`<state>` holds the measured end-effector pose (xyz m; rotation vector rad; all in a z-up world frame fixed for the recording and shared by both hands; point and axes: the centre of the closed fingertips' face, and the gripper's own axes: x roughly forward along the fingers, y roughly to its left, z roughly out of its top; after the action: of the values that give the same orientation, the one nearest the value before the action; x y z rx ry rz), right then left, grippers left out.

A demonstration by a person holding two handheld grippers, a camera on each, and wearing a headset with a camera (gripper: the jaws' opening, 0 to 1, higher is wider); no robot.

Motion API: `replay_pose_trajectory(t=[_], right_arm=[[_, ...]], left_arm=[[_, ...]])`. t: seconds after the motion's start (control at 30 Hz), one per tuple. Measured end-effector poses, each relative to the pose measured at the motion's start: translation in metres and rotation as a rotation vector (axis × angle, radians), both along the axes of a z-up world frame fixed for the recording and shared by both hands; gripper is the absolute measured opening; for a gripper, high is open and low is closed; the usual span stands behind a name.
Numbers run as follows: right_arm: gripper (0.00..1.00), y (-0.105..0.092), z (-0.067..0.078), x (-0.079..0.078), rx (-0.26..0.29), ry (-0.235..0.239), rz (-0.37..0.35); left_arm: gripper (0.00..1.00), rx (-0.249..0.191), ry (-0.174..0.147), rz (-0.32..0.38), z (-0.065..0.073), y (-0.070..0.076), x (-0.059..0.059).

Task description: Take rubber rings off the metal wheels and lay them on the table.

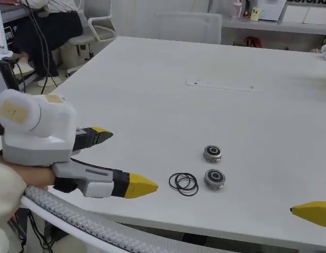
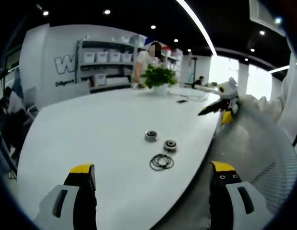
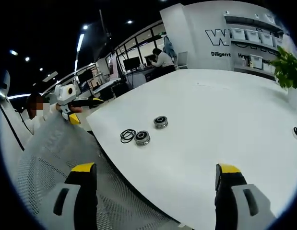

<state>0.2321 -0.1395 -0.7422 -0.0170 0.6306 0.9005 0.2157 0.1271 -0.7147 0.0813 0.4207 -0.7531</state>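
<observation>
Your left gripper (image 1: 130,159) hovers over the near-left edge of the counter (image 1: 152,95), jaws spread wide. Your right gripper (image 3: 155,168) hangs off the near-right edge, jaws also spread wide. Between them, near the front edge, a small pile of black rubber rings (image 1: 184,183) lies flat on the counter, just beside the nearer metal wheel (image 1: 214,178). The second wheel (image 1: 212,153) stands just behind it. A mesh chair back (image 1: 73,216) curves under your left gripper. Farther off lies a pale strip (image 1: 223,84), and a potted plant (image 2: 159,75) stands at the counter's far end.
</observation>
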Motion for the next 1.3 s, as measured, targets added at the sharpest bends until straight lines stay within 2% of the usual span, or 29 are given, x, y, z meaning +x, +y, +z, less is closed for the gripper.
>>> replay_pose_trajectory(t=[0.27, 0.33, 0.47, 0.87, 0.97, 1.3], right_arm=[[1.0, 0.001, 0.003, -0.001, 0.03, 0.004, -0.016], [1.0, 0.001, 0.002, -0.002, 0.03, 0.01, -0.016], [1.0, 0.0, -0.001, -0.004, 0.008, 0.016, -0.012], [1.0, 0.002, -0.002, -0.009, 0.045, 0.043, -0.024], [1.0, 0.004, -0.003, -0.012, 0.059, 0.056, -0.027], [1.0, 0.009, -0.006, -0.024, 0.056, 0.076, -0.014]], left_arm=[[1.0, -0.025, 0.001, 0.017, 0.001, 0.002, 0.0], [1.0, -0.017, 0.014, 0.011, -0.002, 0.002, -0.002], [1.0, -0.007, 0.013, 0.009, -0.003, 0.002, -0.002], [1.0, -0.004, 0.032, 0.003, -0.006, 0.003, -0.005], [1.0, -0.021, 0.068, -0.013, -0.009, -0.001, -0.009], [1.0, -0.026, 0.068, -0.025, -0.009, 0.0, -0.015]])
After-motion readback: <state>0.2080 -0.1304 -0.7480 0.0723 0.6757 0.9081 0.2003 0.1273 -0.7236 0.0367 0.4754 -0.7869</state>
